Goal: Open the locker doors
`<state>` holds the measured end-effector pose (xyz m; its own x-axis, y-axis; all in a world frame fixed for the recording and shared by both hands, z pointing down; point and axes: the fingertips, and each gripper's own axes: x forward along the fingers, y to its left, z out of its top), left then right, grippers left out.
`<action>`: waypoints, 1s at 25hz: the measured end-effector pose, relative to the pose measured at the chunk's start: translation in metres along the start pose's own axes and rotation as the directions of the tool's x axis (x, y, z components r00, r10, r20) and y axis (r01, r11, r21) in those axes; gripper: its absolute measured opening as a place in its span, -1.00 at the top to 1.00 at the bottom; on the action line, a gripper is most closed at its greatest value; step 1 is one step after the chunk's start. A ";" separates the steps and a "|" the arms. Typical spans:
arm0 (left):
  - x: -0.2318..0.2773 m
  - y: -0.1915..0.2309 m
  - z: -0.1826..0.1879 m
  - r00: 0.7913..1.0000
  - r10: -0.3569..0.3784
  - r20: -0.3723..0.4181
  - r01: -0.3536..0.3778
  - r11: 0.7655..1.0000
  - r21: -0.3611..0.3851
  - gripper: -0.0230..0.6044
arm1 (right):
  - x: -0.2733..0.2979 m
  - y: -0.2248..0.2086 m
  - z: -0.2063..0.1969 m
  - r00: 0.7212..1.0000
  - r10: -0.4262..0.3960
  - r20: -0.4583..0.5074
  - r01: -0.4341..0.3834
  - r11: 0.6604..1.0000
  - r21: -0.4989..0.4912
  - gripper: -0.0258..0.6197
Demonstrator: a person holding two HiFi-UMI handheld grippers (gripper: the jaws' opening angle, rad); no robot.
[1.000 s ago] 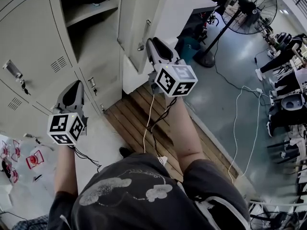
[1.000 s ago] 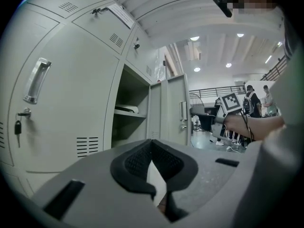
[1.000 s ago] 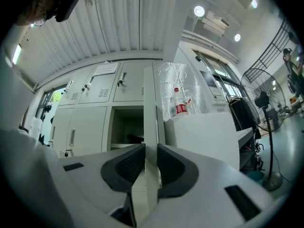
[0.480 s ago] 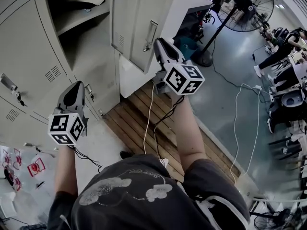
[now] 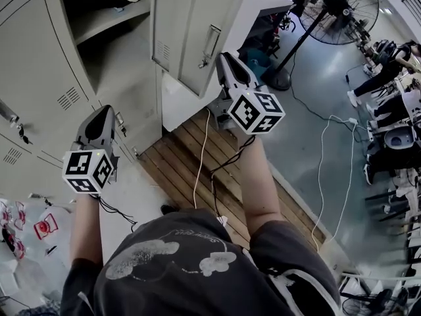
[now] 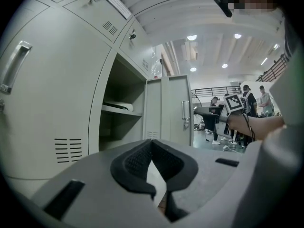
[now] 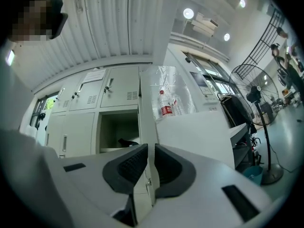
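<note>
Locker door point(image 5: 185, 37) swung wider, right gripper point(image 5: 222, 59) closing, apparently on it

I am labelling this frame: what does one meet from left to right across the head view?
In order: closed locker door → left tool → open locker door → right tool, its jaws just closing on that door's edge → standing fan.
</note>
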<state>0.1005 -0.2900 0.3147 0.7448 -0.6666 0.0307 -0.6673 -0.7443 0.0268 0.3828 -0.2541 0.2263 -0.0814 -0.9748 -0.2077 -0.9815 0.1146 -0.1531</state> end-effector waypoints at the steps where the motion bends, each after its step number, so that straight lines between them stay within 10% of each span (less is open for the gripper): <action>1: -0.002 0.002 -0.002 1.000 0.006 -0.002 -0.006 1.000 -0.003 0.90 | -0.002 0.004 0.000 1.000 0.007 0.003 -0.007 1.000 0.005 0.72; 7: -0.027 0.013 -0.025 0.998 0.046 -0.031 -0.047 0.998 -0.038 0.90 | -0.013 0.043 -0.017 0.997 0.074 -0.030 -0.075 0.997 -0.014 0.71; 14: -0.065 0.037 -0.052 0.992 0.108 -0.067 -0.114 0.990 -0.080 0.90 | -0.006 0.107 -0.075 0.968 0.185 -0.168 -0.189 0.982 -0.009 0.21; 25: -0.138 0.074 -0.127 0.966 0.193 -0.173 -0.217 0.968 -0.129 0.90 | -0.025 0.183 -0.206 0.885 0.250 -0.392 -0.248 0.967 0.056 -0.02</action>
<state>-0.0529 -0.2480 0.4390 0.5893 -0.7809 0.2072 -0.8079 -0.5704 0.1484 0.1697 -0.2486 0.4020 -0.3854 -0.9094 0.1563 -0.9193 0.3637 -0.1504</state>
